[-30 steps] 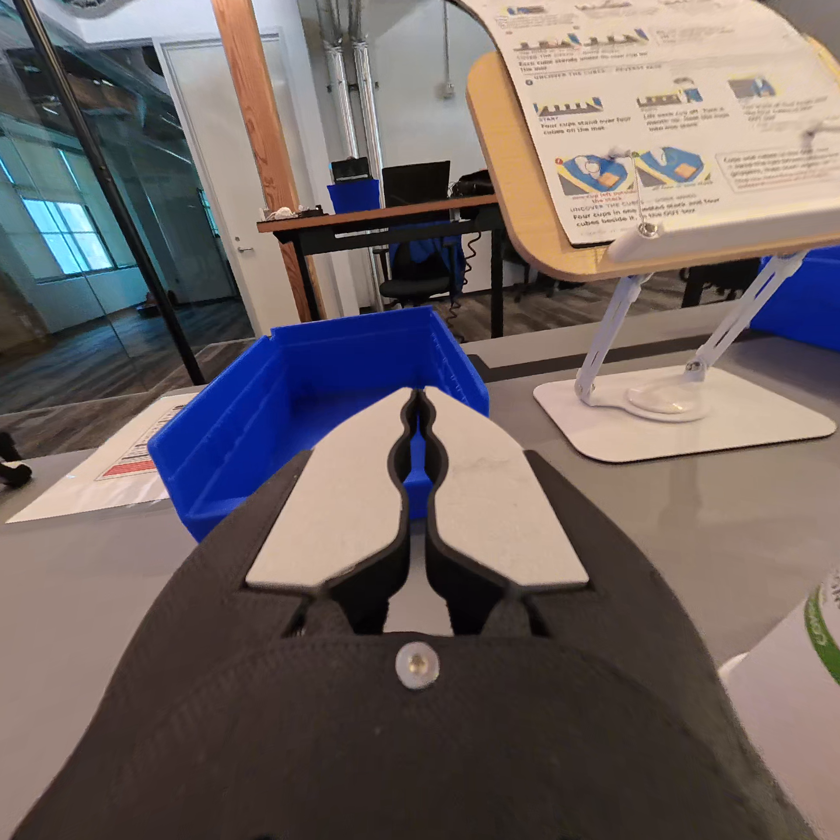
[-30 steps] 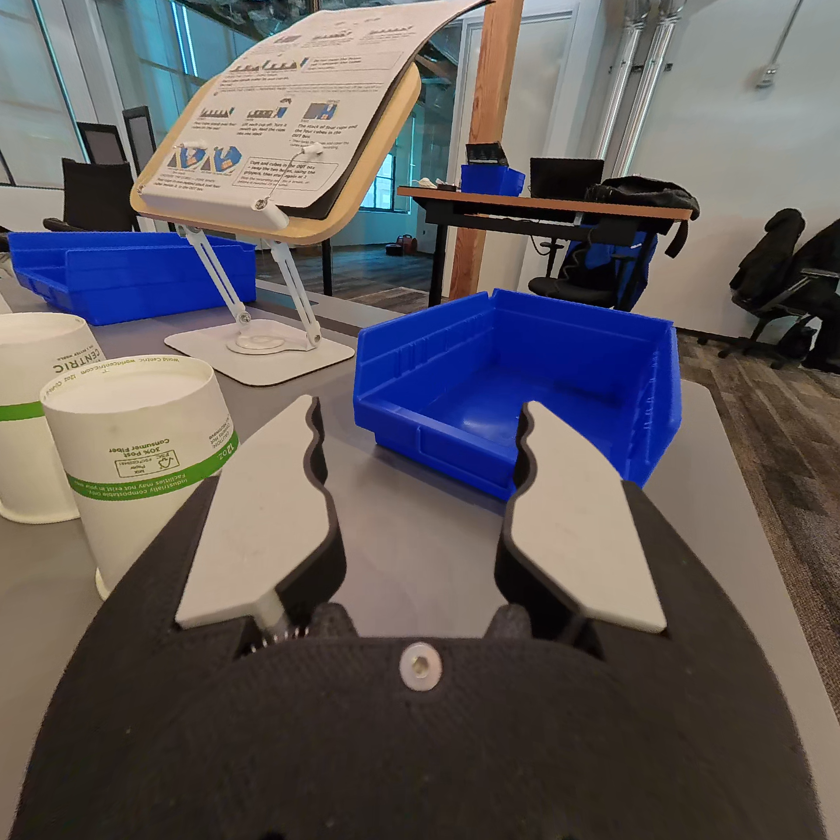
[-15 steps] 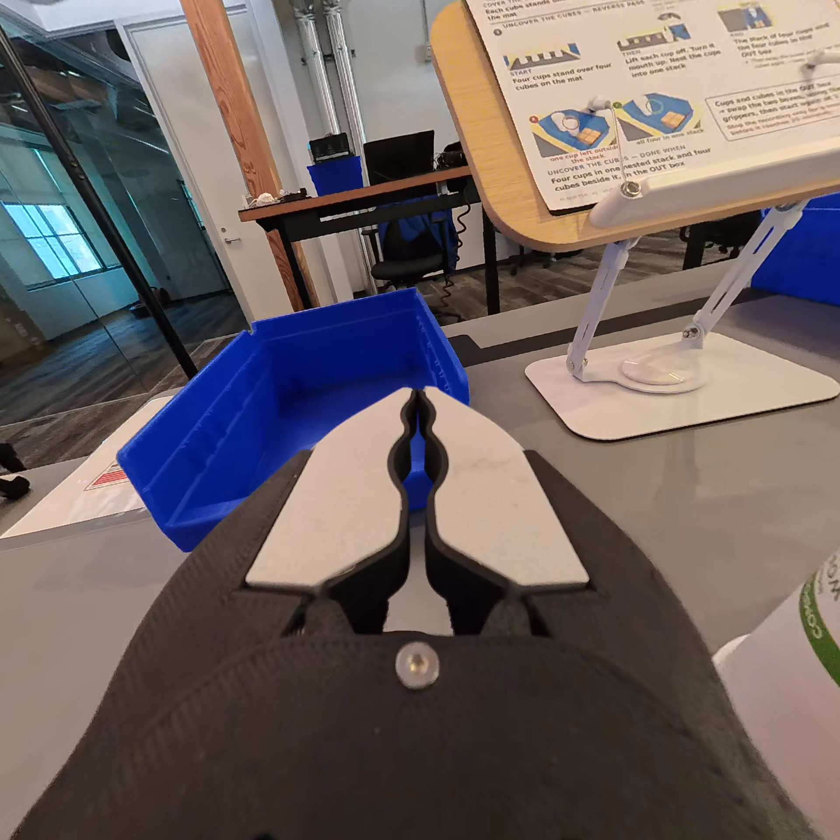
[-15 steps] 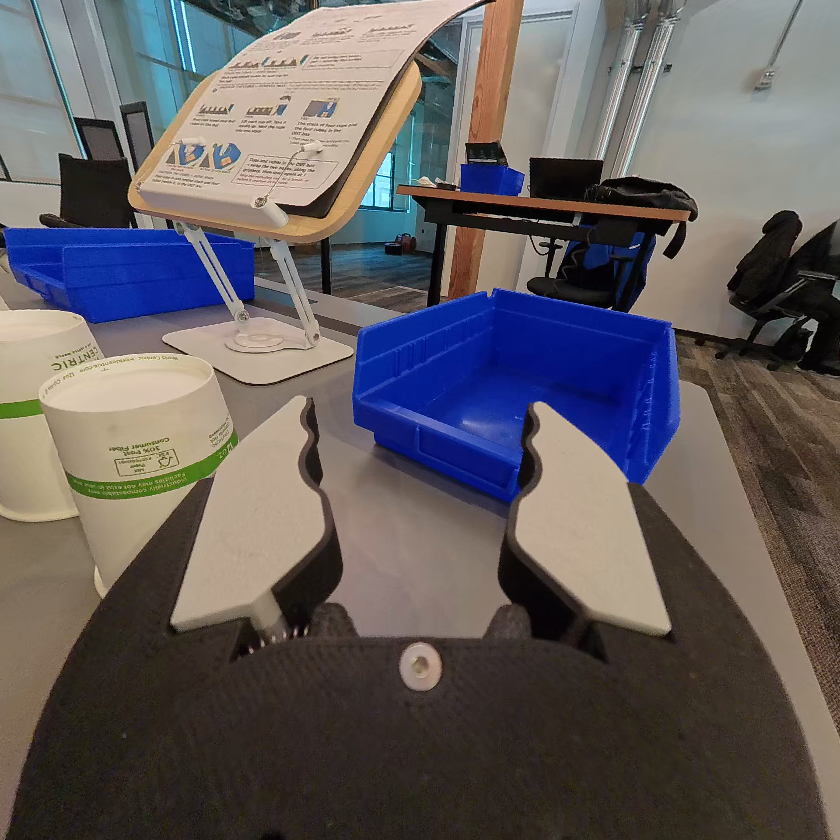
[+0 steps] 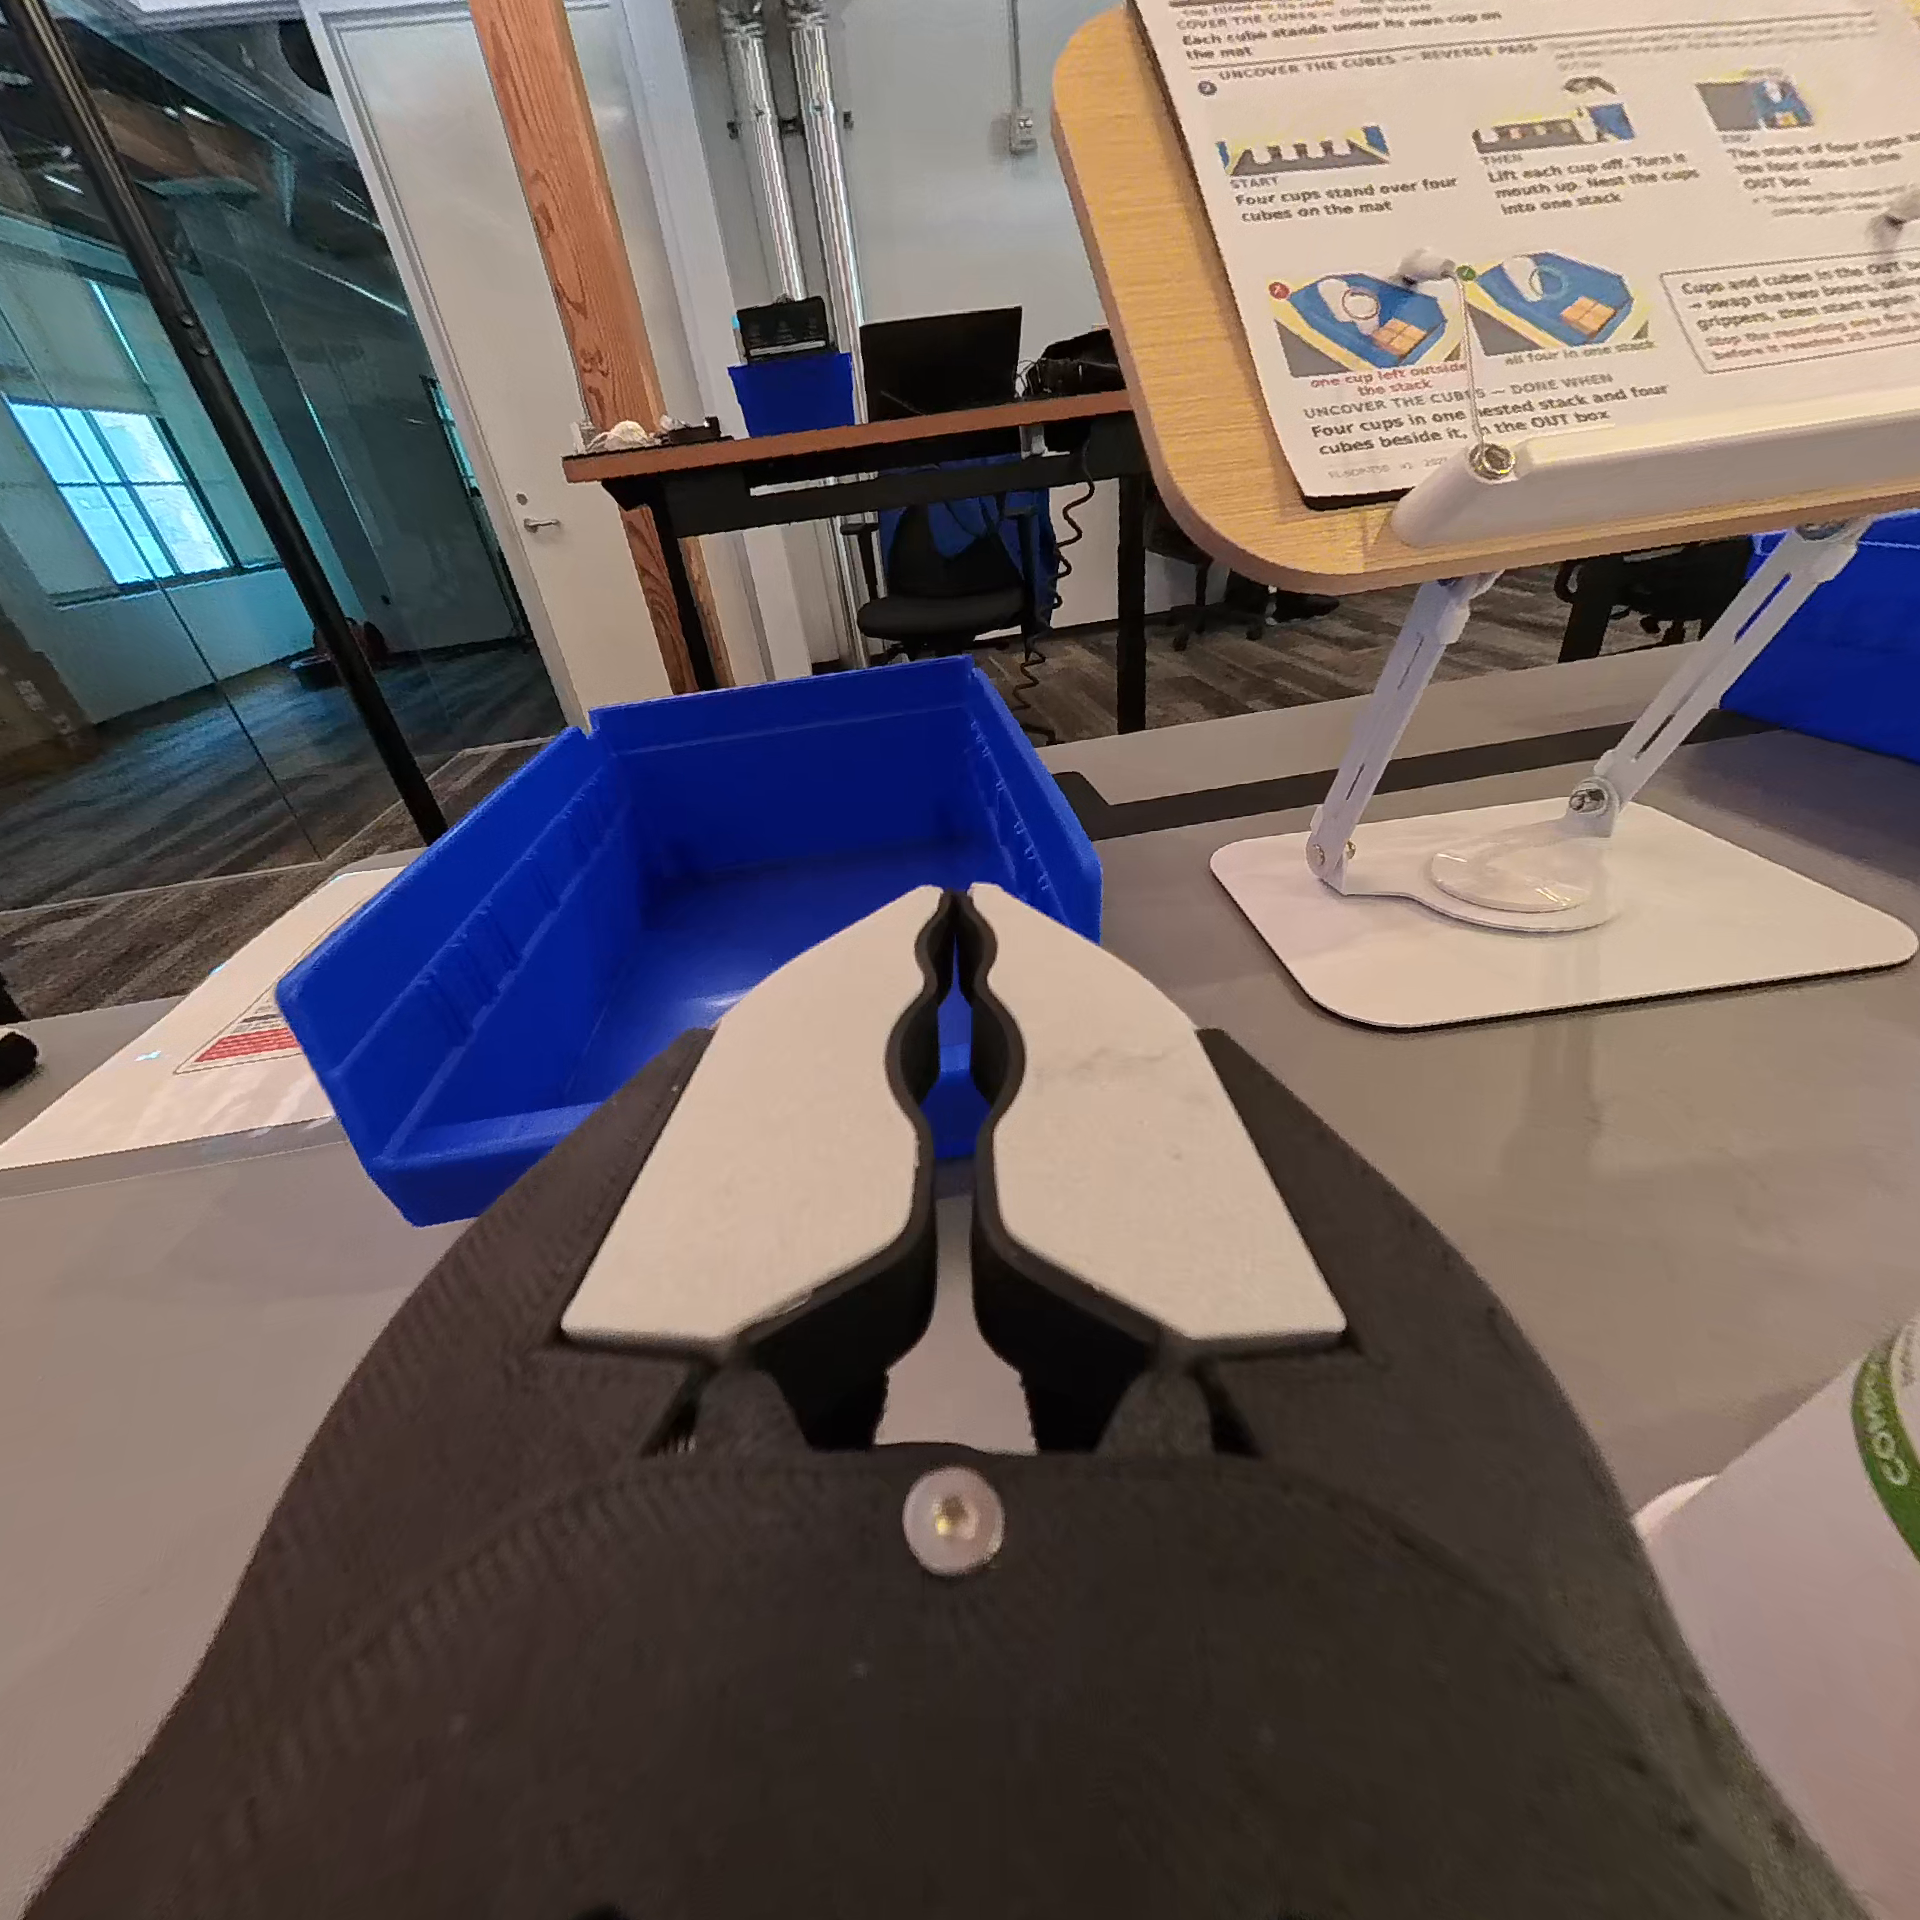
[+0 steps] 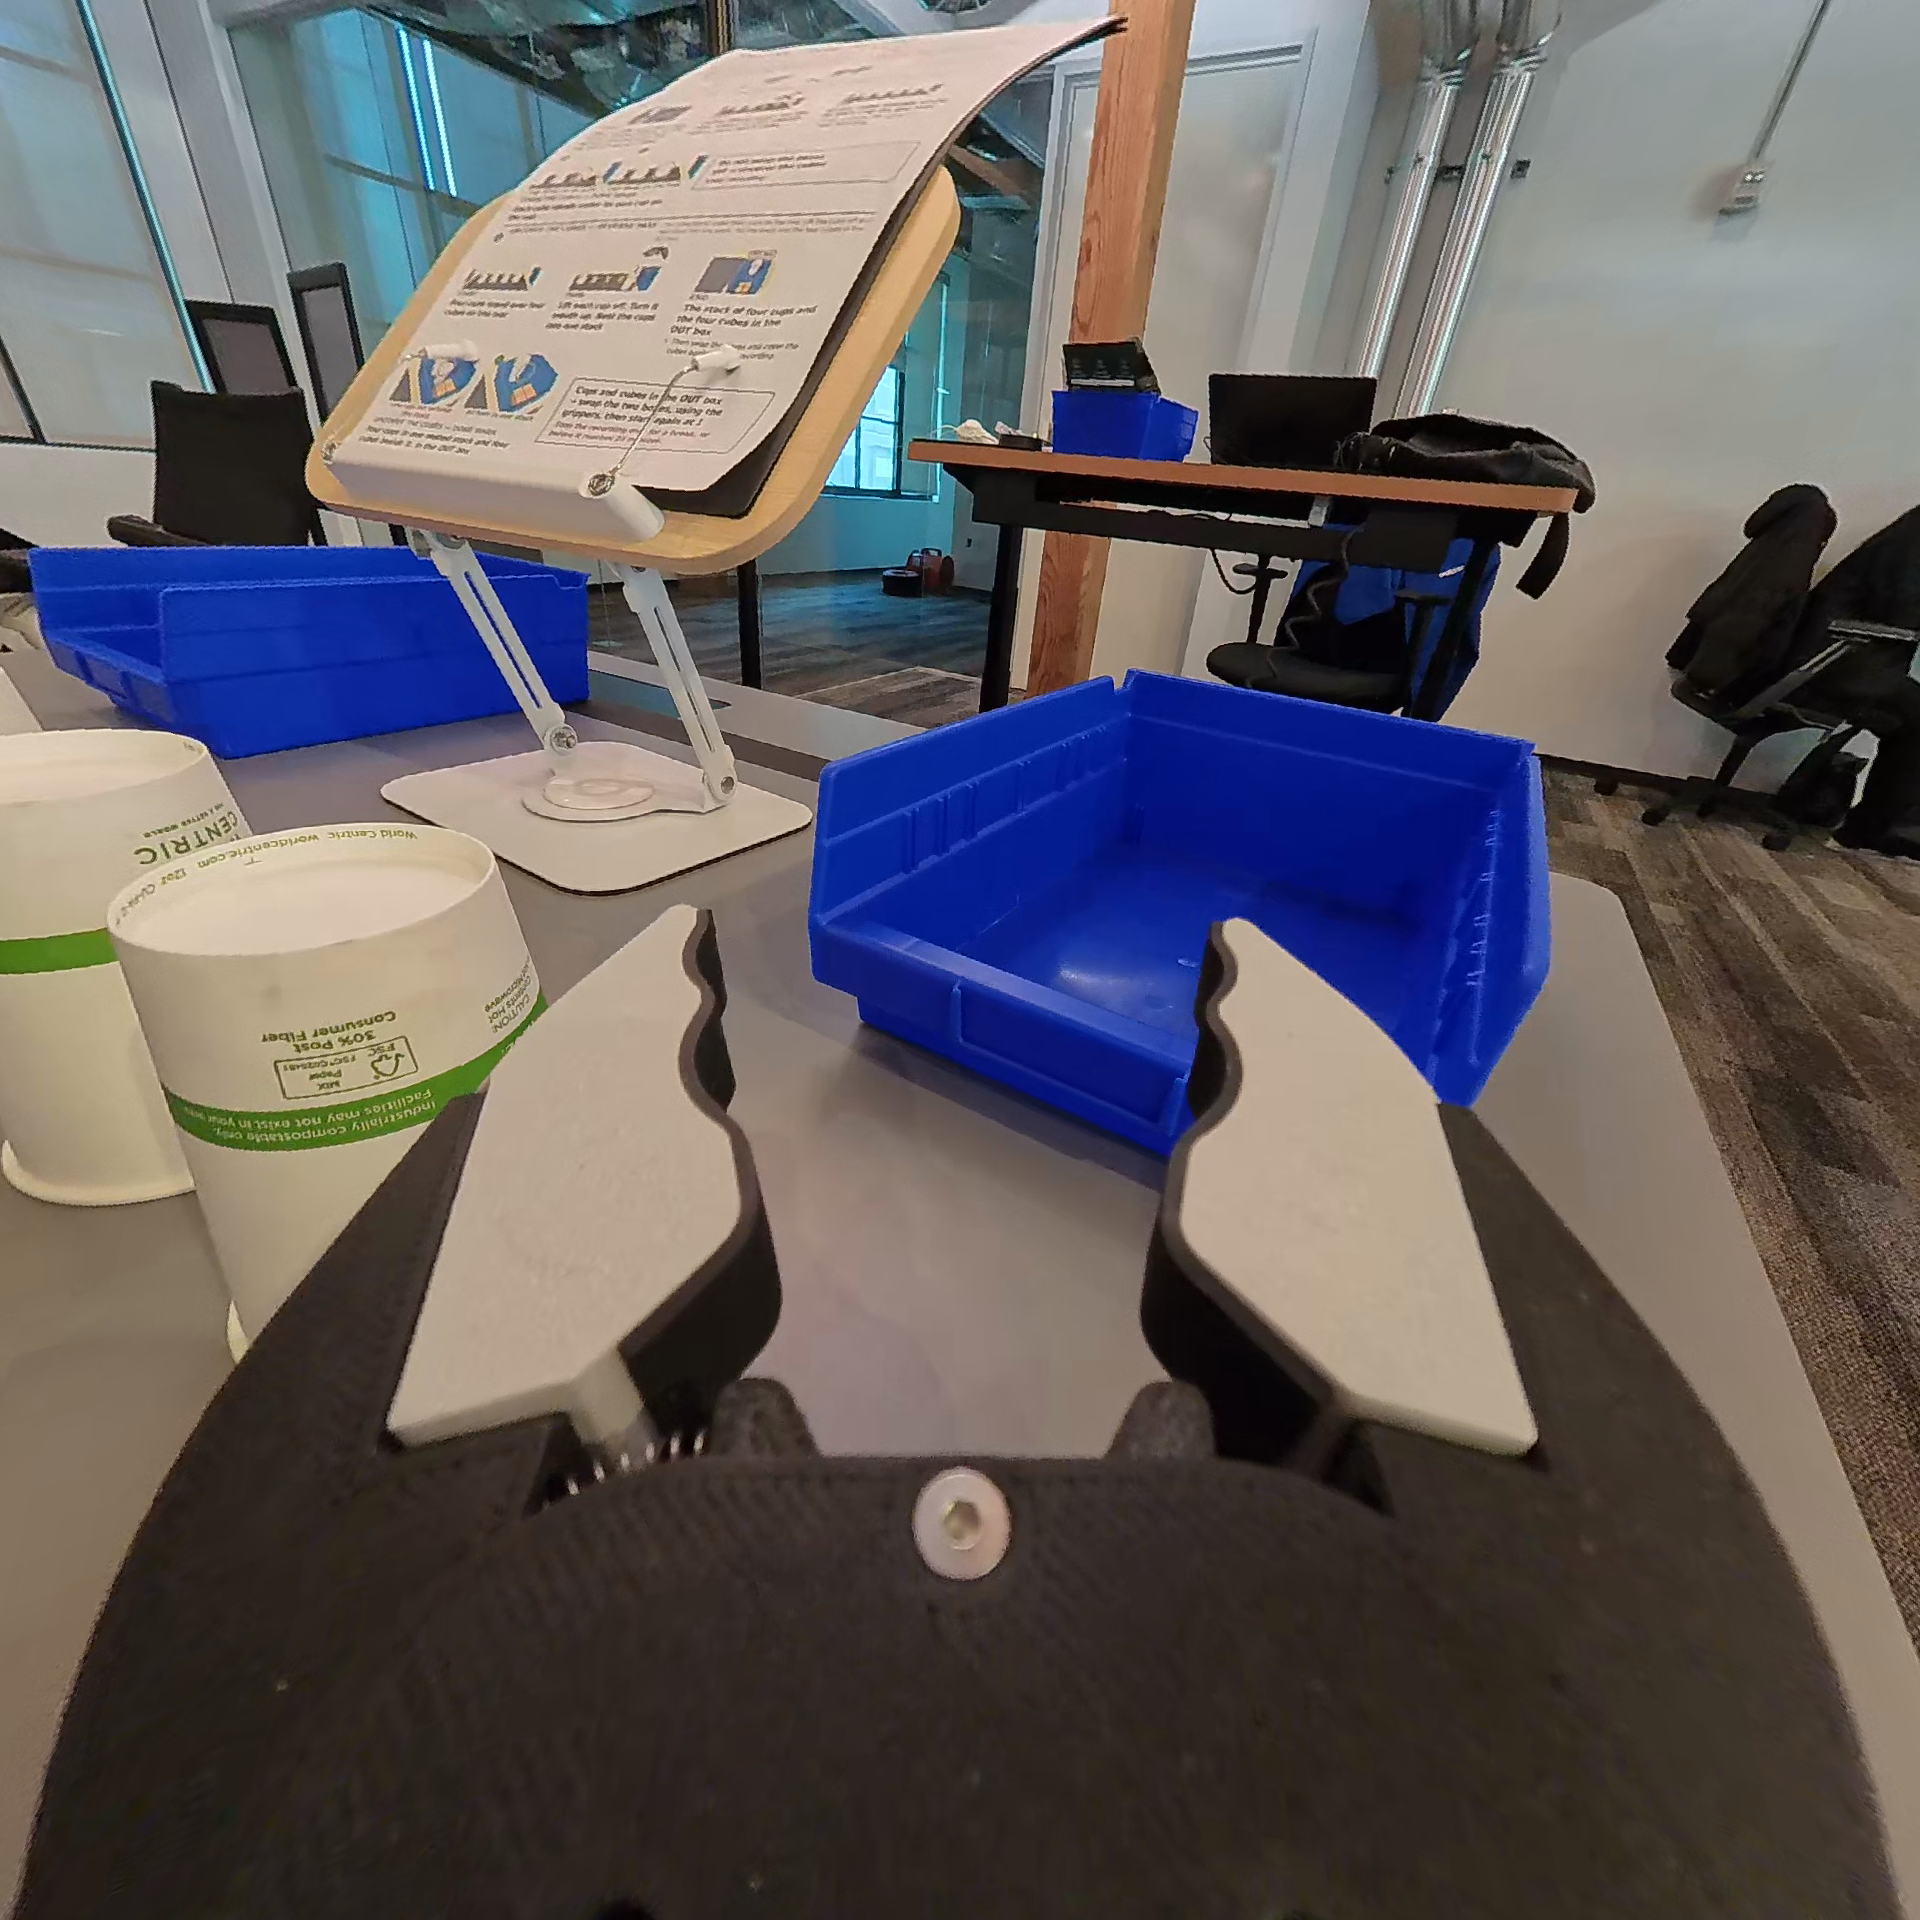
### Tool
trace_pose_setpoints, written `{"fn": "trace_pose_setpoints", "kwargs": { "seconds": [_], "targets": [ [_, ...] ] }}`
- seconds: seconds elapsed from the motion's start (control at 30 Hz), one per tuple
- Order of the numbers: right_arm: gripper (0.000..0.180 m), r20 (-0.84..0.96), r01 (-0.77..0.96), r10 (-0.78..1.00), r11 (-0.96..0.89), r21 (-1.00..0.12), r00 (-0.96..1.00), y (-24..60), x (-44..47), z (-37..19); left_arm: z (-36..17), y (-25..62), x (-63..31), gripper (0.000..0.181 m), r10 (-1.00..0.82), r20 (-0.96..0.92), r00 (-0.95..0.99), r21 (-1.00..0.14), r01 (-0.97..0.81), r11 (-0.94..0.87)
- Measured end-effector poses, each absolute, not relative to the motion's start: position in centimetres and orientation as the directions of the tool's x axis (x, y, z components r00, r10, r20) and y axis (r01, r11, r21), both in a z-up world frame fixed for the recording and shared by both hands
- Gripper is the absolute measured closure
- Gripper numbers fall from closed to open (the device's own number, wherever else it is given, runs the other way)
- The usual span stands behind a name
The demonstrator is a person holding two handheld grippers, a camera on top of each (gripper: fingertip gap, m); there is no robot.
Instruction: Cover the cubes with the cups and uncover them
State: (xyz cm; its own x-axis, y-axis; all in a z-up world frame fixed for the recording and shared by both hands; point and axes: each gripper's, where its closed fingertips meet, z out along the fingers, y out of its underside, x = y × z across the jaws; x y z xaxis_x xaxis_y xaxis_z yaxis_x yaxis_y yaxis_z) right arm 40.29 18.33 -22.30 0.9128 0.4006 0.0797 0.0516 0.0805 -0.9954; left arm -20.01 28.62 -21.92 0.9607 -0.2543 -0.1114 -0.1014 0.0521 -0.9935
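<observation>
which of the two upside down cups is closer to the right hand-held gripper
The nearer cup, right beside the right hand-held gripper and partly hidden by its left finger. The other cup stands farther left, cut off by the frame edge.

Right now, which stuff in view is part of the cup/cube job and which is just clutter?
Job:
- near cup, upside down
- far cup, upside down
- blue bin, empty
- left gripper, shut
- right gripper, open
No cubes visible.

Clutter:
- sheet stand
- long blue tray
- desk
- chairs
</observation>
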Motion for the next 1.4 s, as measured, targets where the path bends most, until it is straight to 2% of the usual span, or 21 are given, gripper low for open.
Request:
{"fn": "trace_pose_setpoints", "kwargs": {
  "seconds": [0.53,0.73,0.93,1.1,1.23,1.4],
  "targets": [
    [0.092,0.085,0.044,0.411,0.106,-0.993,0.908,17.7,40.3,-21.4,-21.1,28.1,-20.6,0.181,-0.247,-0.073,0.966,-0.996,-0.056,0.076],
    [0.095,0.121,0.127,0.550,0.027,-0.992,0.826,16.6,37.6,-20.3,-21.2,28.1,-21.0,0.181,-0.243,-0.053,0.969,-0.997,-0.036,0.073],
    [0.086,0.222,0.304,0.679,-0.002,-0.953,0.700,15.1,34.3,-17.6,-21.2,28.1,-21.1,0.181,-0.249,-0.034,0.968,-0.997,-0.017,0.071],
    [0.077,0.309,0.388,0.745,0.074,-0.919,0.590,14.0,29.5,-13.8,-21.3,28.0,-21.1,0.181,-0.253,-0.032,0.967,-0.998,-0.016,0.067],
    [0.074,0.358,0.441,0.838,0.160,-0.883,0.412,12.8,21.3,-11.4,-21.2,27.9,-21.3,0.181,-0.248,-0.024,0.968,-0.997,-0.007,0.072],
    [0.069,0.320,0.557,0.944,0.223,-0.800,0.083,11.7,8.7,-11.5,-21.1,27.9,-21.6,0.181,-0.245,-0.014,0.969,-0.997,0.005,0.077]
  ]
}}
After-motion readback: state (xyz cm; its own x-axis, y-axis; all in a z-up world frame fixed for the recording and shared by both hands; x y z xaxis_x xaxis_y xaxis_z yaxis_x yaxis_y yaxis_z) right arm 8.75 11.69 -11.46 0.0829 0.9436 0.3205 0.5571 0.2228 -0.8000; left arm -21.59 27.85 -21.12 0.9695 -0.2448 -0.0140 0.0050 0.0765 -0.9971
